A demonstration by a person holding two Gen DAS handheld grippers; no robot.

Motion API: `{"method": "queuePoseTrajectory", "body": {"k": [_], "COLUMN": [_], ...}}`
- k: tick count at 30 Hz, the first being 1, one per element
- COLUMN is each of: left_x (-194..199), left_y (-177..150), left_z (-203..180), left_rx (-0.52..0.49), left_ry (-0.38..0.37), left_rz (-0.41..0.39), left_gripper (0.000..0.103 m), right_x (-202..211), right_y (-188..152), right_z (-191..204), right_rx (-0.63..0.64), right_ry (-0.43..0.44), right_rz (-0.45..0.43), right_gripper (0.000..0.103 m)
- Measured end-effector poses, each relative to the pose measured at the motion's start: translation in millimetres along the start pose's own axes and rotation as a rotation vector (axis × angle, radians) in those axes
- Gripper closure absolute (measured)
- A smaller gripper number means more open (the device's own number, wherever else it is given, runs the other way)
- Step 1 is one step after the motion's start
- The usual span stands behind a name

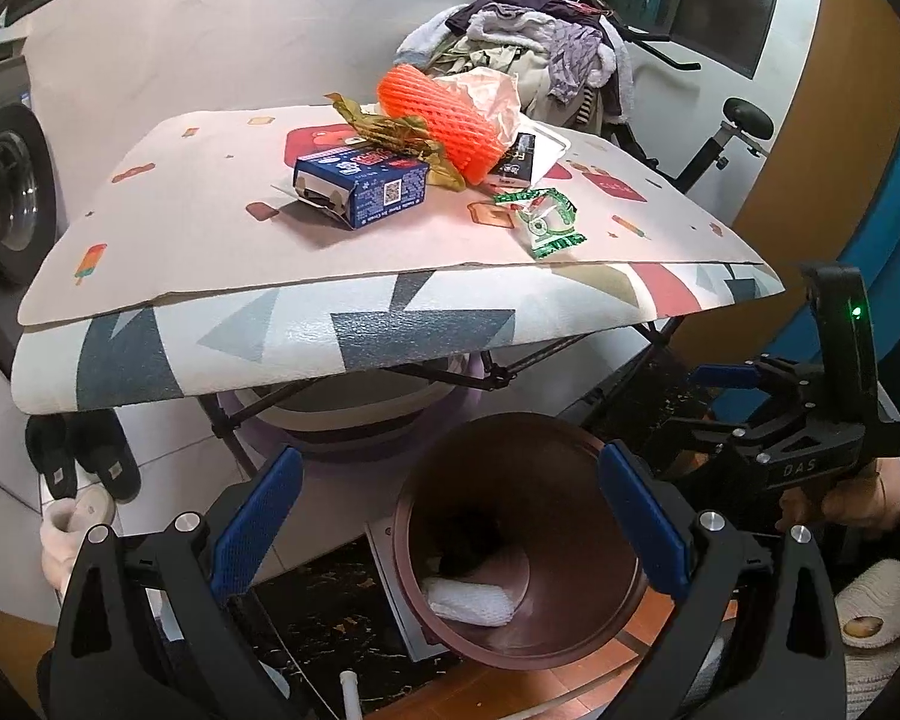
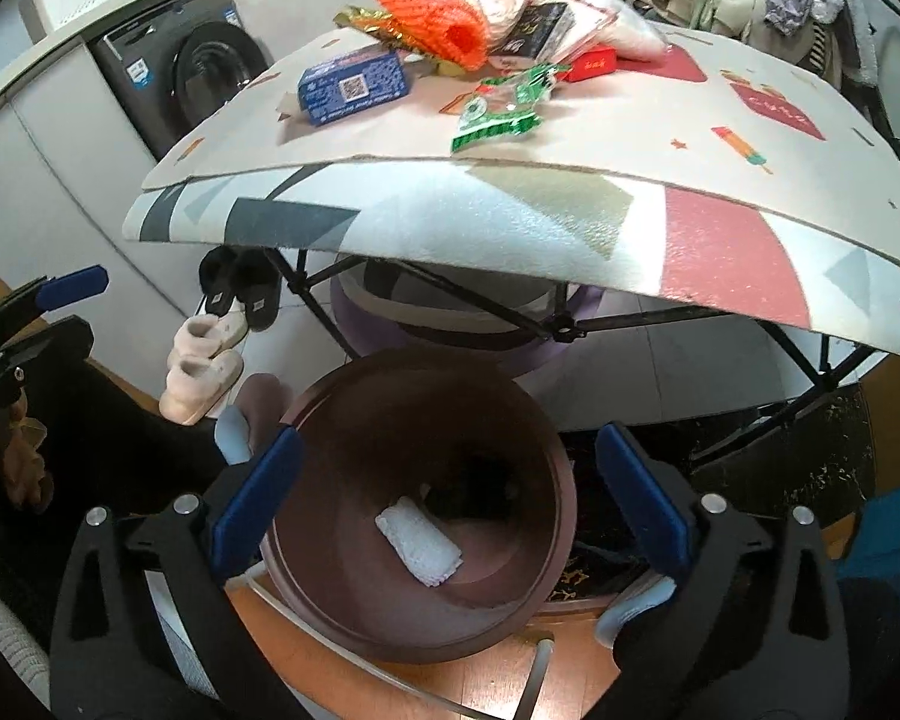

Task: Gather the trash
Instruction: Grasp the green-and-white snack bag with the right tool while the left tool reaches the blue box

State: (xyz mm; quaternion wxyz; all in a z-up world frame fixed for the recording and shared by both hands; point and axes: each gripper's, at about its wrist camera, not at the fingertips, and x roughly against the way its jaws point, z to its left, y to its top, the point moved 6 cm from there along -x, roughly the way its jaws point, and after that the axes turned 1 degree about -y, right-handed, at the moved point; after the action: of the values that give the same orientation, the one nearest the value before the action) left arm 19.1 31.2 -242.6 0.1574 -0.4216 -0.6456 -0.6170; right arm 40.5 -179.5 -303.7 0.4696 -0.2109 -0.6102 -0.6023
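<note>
A brown trash bin (image 1: 570, 498) (image 2: 354, 420) stands on the floor in front of the folding table (image 1: 210, 210) (image 2: 630, 120). A white foam piece (image 1: 471, 600) (image 2: 420, 549) lies inside it. My left gripper (image 1: 450, 528) is open over the bin's mouth, nothing between its pads. My right gripper (image 2: 450, 501) is also open above the bin and holds nothing. On the table lie an orange foam net (image 1: 444, 120) (image 2: 432, 24), a blue carton (image 1: 360, 186) (image 2: 354, 84), a green wrapper (image 1: 543, 222) (image 2: 498, 108), a gold wrapper (image 1: 384, 126), a black packet (image 1: 513, 162) and a red box (image 2: 594, 63).
A washing machine (image 1: 6, 198) (image 2: 192, 72) stands at the left. Slippers (image 1: 84, 462) (image 2: 240, 294) lie by the table leg. A basin (image 1: 354, 414) sits under the table. A clothes pile (image 1: 528, 42) rests on an exercise bike behind it.
</note>
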Motion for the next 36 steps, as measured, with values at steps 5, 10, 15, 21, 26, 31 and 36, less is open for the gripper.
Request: {"method": "queuePoseTrajectory", "body": {"k": [5, 10, 15, 21, 26, 31, 36], "left_x": [3.1, 5.1, 0.3, -6.2, -14.5, -32.7, -53.0], "left_y": [2.5, 12.1, 31.7, 60.9, 80.4, 98.9, 113.8], "left_z": [-0.7, 2.6, 7.6, 17.2, 34.9, 64.9, 82.7], "left_rx": [0.001, 0.025, 0.014, 0.039, 0.078, 0.22, 0.333], "left_ry": [-0.012, -0.045, -0.057, -0.078, -0.073, -0.06, -0.085], "left_rz": [-0.002, -0.014, 0.0, -0.01, -0.022, -0.071, -0.059], "left_gripper": [0.006, 0.006, 0.006, 0.006, 0.006, 0.006, 0.006], "right_x": [9.7, 22.9, 34.0, 22.6, -8.6, -34.7, -55.6], "right_y": [6.7, 27.2, 57.4, 96.3, 115.0, 139.0, 160.1], "right_z": [-5.2, -15.3, -26.8, -38.0, -42.4, -48.4, -33.6], "right_rx": [-0.049, -0.061, -0.05, -0.044, -0.041, -0.154, -0.121], "right_ry": [0.067, 0.08, 0.068, 0.043, -0.024, -0.018, -0.032], "right_rz": [-0.013, -0.055, -0.155, -0.207, -0.127, -0.133, -0.131], "right_gripper": [0.006, 0.006, 0.006, 0.006, 0.006, 0.006, 0.006]}}
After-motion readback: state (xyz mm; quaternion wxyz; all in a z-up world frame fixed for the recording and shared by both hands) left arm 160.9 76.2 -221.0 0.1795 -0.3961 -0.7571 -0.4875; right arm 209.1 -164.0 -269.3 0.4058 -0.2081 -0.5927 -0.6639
